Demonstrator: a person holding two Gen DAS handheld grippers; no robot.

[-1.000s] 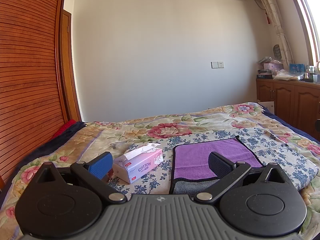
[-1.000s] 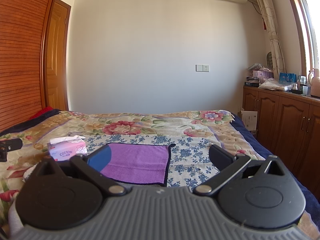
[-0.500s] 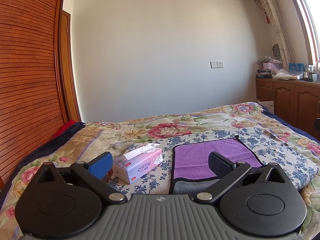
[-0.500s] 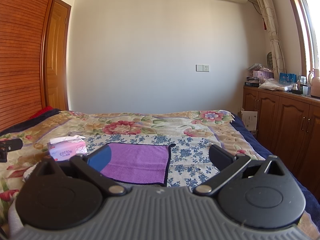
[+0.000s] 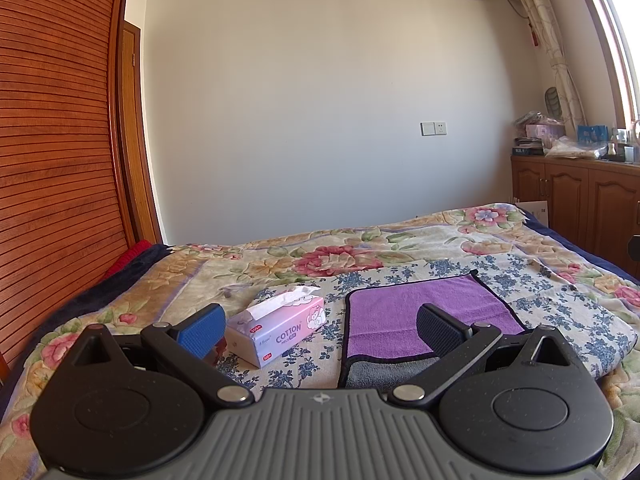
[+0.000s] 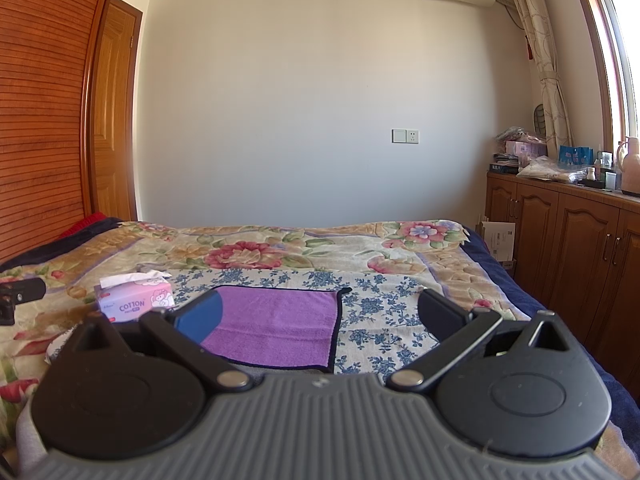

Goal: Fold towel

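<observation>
Towel near edge behind left tool

Tissue box crowds, seemingly, towel's left edge.

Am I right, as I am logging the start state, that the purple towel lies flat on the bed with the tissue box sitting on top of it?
Not quite. The towel lies flat on the bed, but the tissue box sits beside it, to its left and apart from it, not on it. The left wrist view shows the gap.
</observation>
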